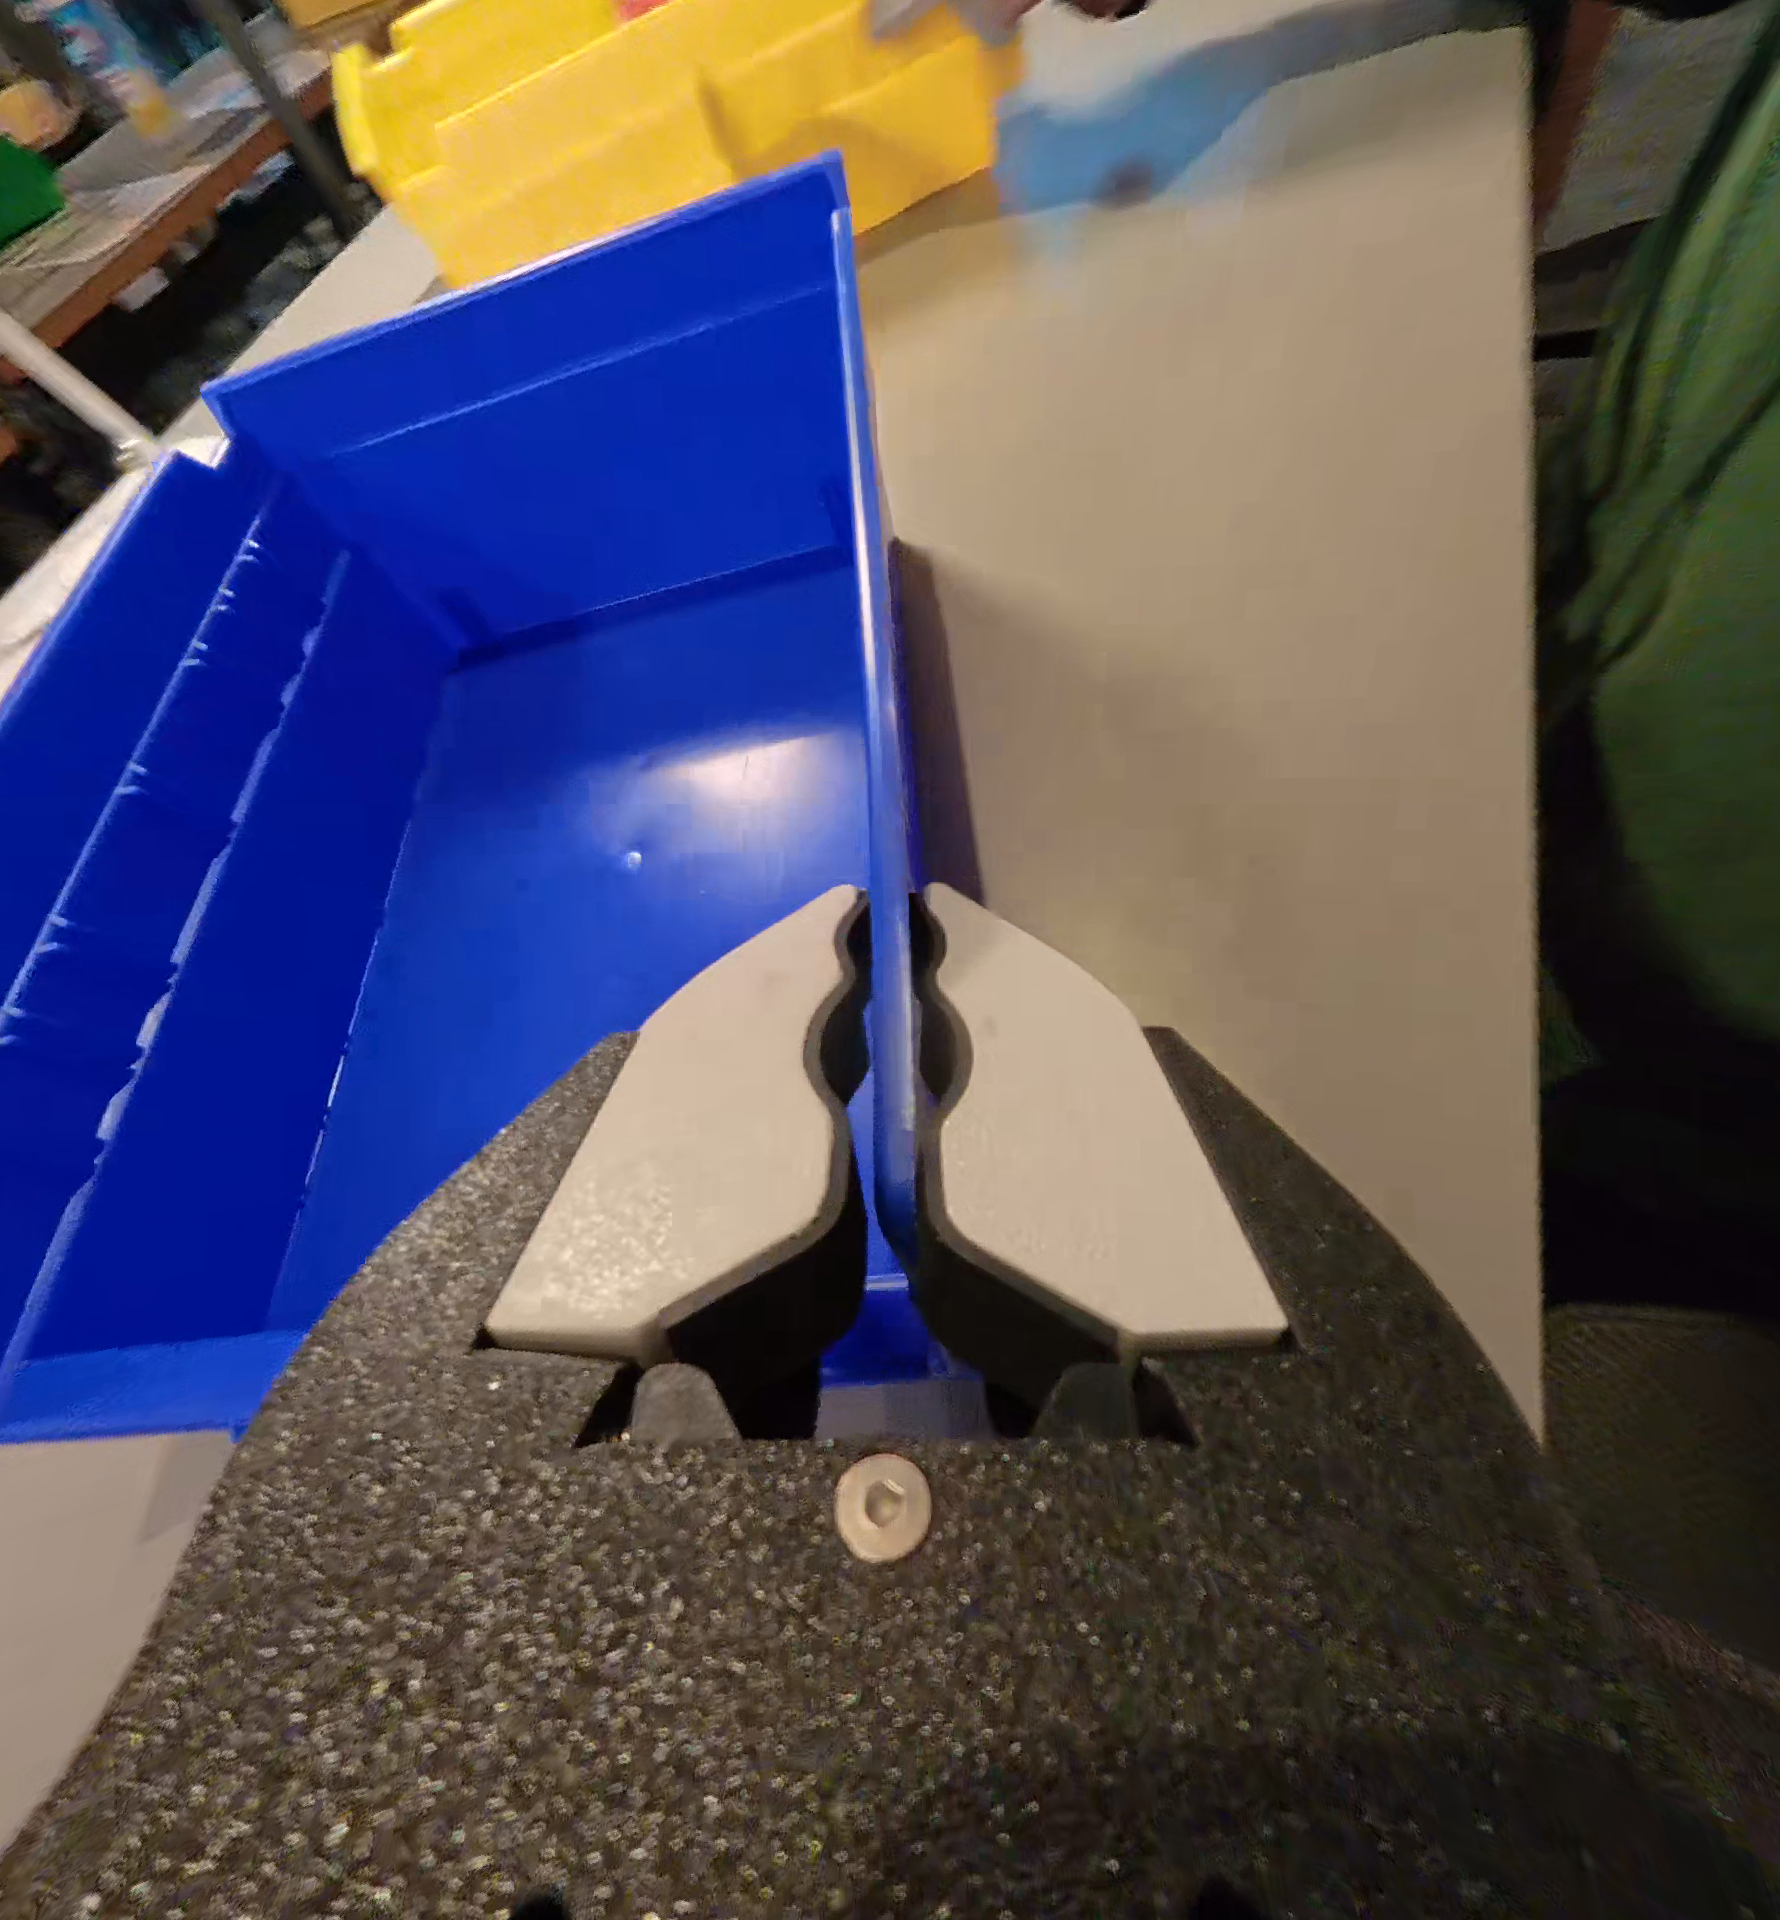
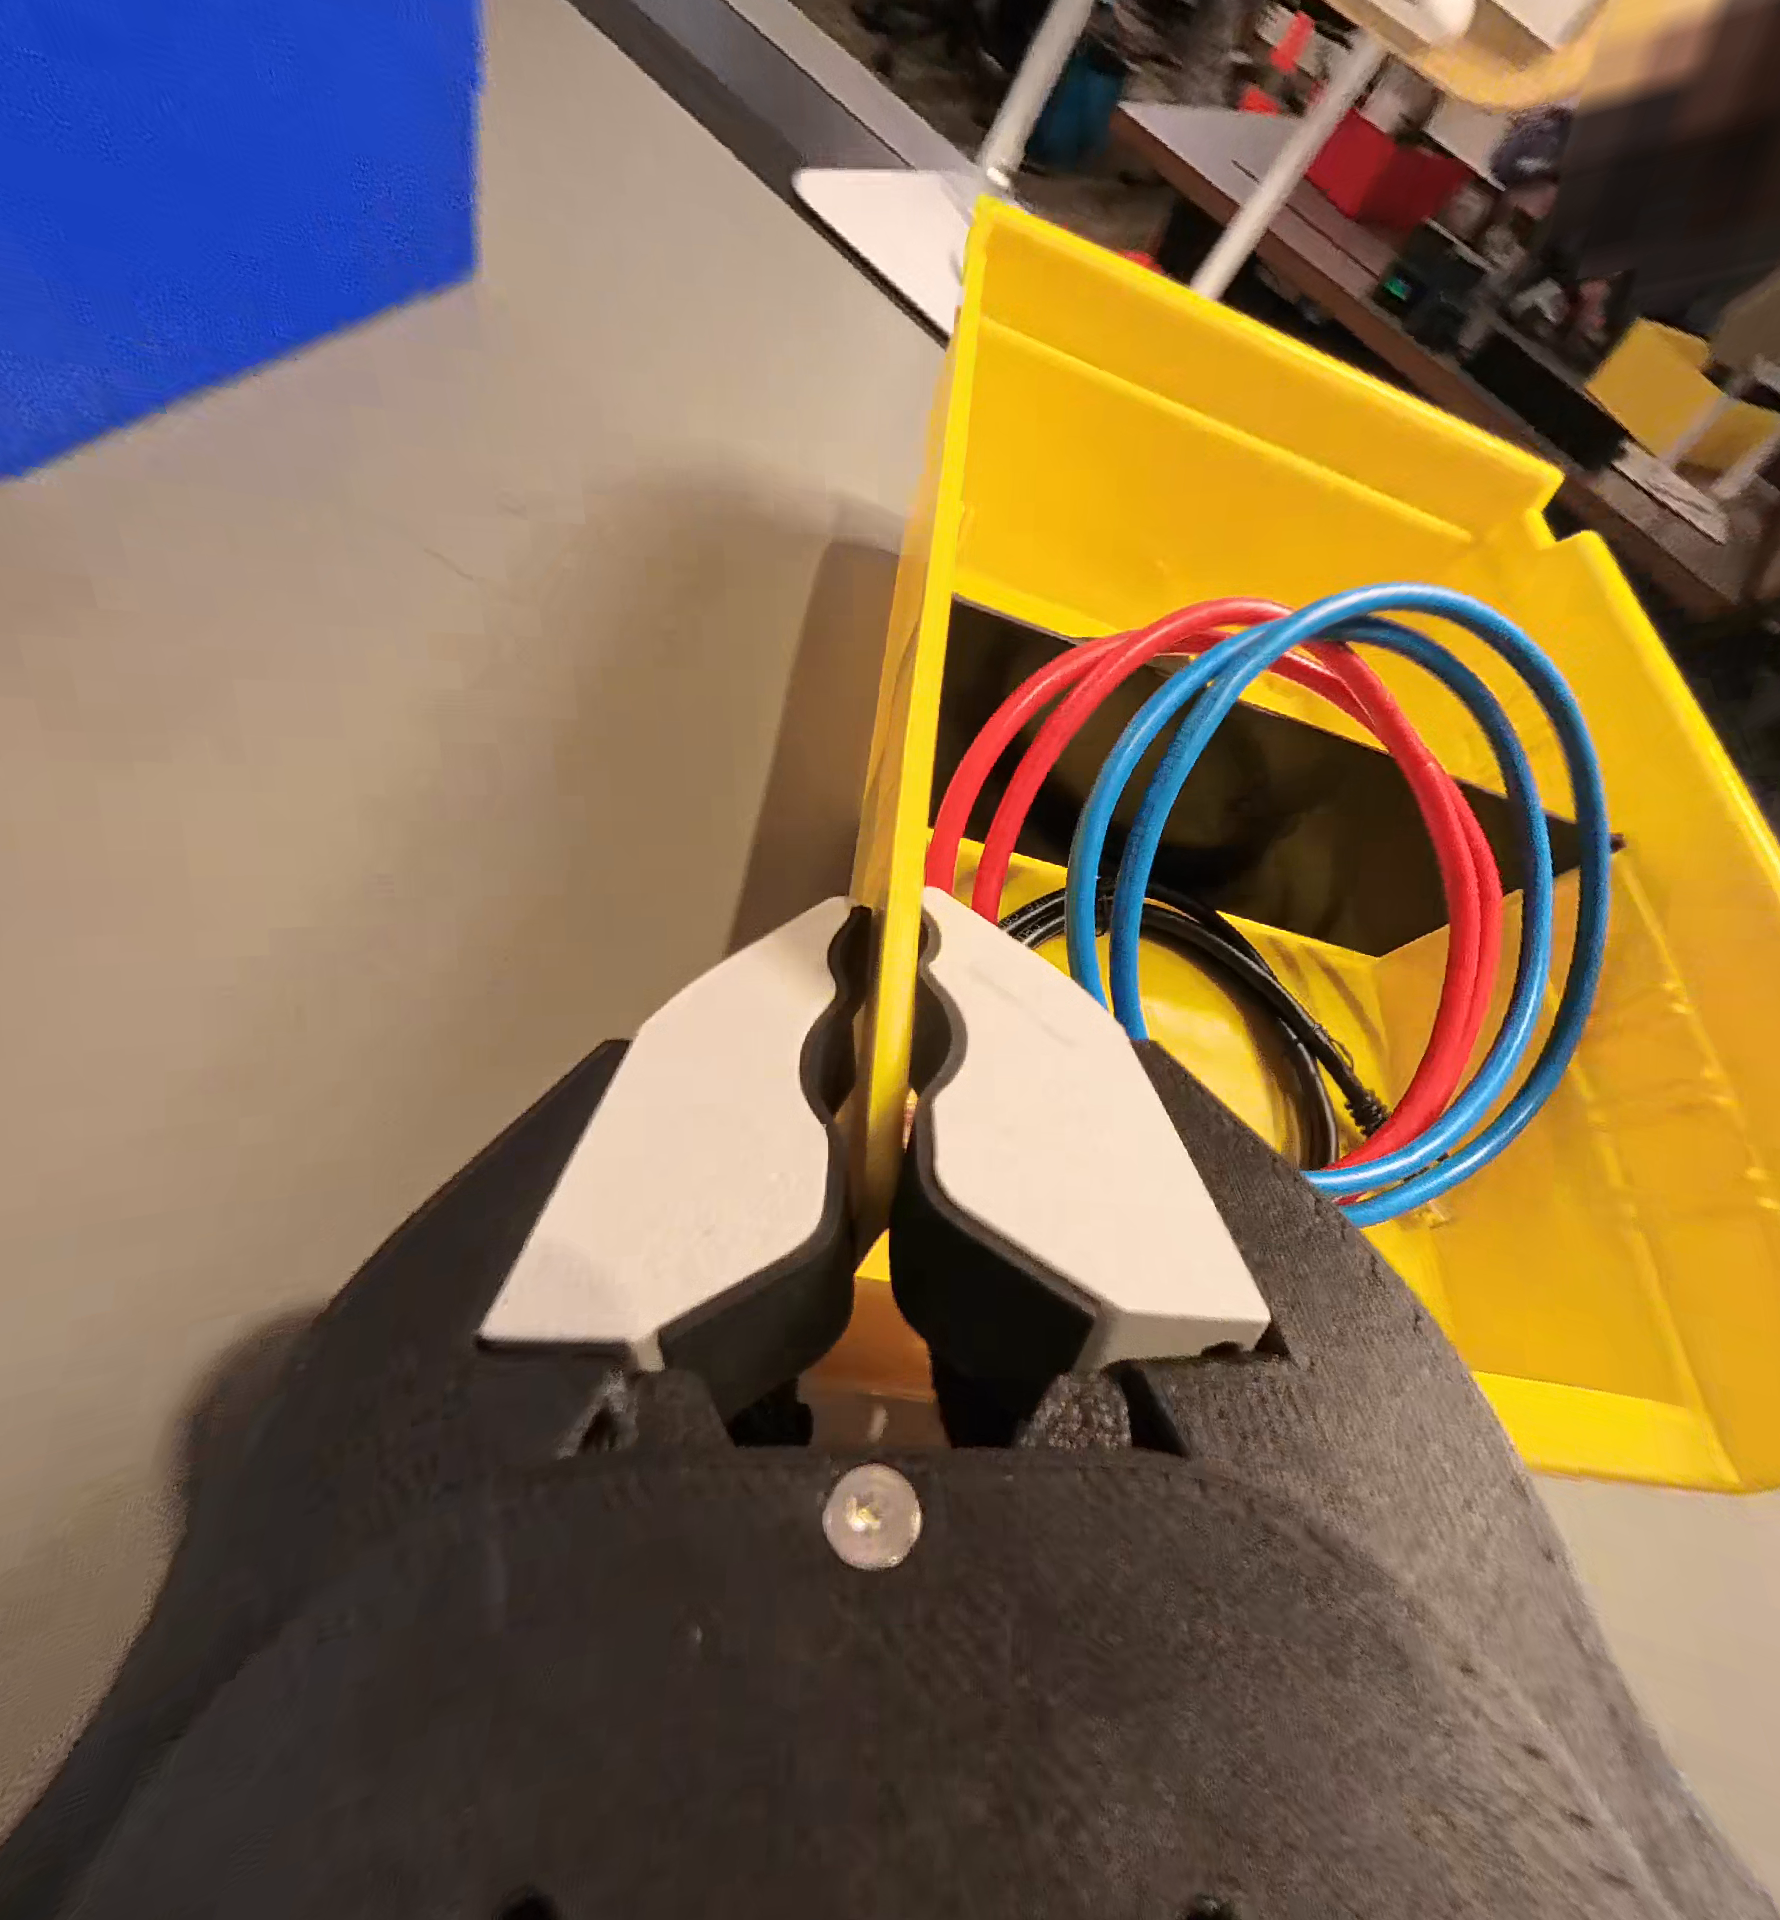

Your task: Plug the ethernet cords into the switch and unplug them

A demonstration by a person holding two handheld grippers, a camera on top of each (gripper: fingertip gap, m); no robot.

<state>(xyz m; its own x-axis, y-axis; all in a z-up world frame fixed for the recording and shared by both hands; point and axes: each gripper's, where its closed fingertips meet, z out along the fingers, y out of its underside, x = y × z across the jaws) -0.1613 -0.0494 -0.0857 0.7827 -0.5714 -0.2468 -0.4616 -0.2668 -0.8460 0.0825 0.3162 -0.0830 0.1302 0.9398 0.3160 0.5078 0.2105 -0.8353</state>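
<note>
My left gripper (image 1: 891,914) is shut on the right side wall of an empty blue bin (image 1: 595,831) on the grey table (image 1: 1229,675). My right gripper (image 2: 891,930) is shut on the left side wall of a yellow bin (image 2: 1229,468). That bin holds a coiled red cord (image 2: 1011,748), a coiled blue cord (image 2: 1551,883), a thin black cable (image 2: 1281,997) and a dark flat box (image 2: 1281,831) partly hidden behind the coils. The blue bin also shows in the right wrist view (image 2: 190,208), blurred, at the far left.
Yellow bins (image 1: 657,135) stand at the far end of the table in the left wrist view. A blurred blue-gloved hand (image 1: 1083,135) reaches over the far table edge. A green garment (image 1: 1717,520) is to the right. Shelves with clutter (image 2: 1437,208) lie beyond the table.
</note>
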